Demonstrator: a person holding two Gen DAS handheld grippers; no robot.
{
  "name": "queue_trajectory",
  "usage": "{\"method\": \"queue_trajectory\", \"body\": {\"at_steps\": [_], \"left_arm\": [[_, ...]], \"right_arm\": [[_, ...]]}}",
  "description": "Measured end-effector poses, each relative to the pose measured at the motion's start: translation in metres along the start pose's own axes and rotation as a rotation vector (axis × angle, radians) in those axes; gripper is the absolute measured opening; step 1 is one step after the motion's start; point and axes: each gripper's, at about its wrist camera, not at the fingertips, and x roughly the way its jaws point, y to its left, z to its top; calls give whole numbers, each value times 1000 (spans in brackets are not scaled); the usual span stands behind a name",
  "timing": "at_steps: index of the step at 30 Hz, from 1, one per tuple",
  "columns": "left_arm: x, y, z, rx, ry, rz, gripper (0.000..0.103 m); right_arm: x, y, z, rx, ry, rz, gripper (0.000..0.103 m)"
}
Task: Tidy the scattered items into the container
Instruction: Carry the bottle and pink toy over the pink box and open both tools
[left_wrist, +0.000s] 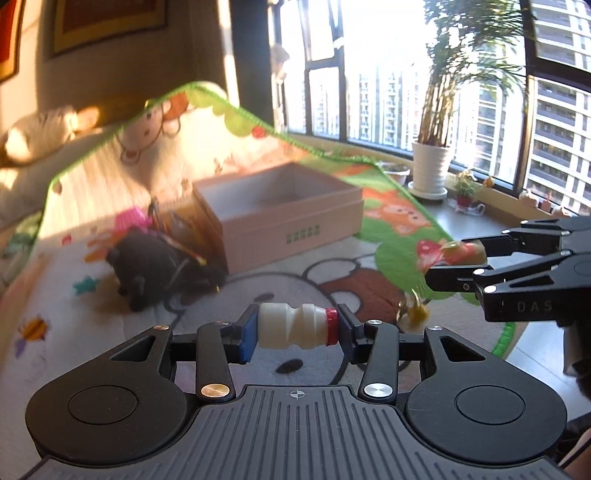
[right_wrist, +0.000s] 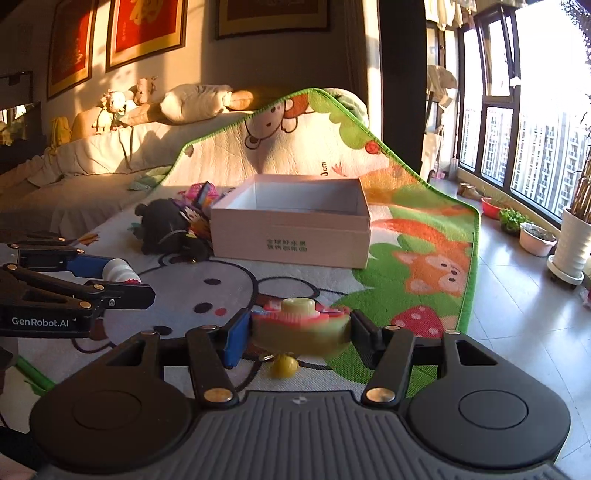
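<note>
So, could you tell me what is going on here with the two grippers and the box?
A person is tidying toys off a play mat into an open cardboard box. The left tool is shut end to end on a small white bottle with a red cap. The right tool grips a round green and pink toy. Both are held above the mat, short of the box, which looks empty. A black plush lies beside it.

The left gripper (left_wrist: 297, 329) points slightly downward, its 2 fingers clamped on the ends of a small bottle (left_wrist: 293, 325) lying crosswise between the pads. The right gripper (right_wrist: 300, 328), just beside it at similar height, also tilts down, its jaws pressed on a round toy (right_wrist: 301, 326).
</note>
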Motion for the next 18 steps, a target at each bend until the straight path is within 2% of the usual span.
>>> {"method": "queue_trajectory", "body": {"at_steps": [6, 10, 13, 15, 16, 17, 18], "left_arm": [[8, 9, 36, 32, -80, 1, 48], [43, 23, 72, 55, -118, -23, 48], [83, 34, 99, 84, -144, -27, 50], [111, 43, 114, 85, -176, -16, 61], [124, 49, 119, 68, -173, -17, 77], [133, 56, 120, 39, -155, -20, 86], [137, 62, 118, 11, -138, -27, 89]], "right_arm": [[-2, -14, 33, 24, -23, 49, 58], [23, -32, 80, 71, -59, 83, 58], [60, -46, 125, 106, -98, 115, 58], [91, -53, 150, 133, -129, 129, 59], [106, -57, 159, 151, -142, 121, 64], [119, -60, 165, 173, -147, 105, 68], [128, -62, 168, 189, -149, 93, 71]]}}
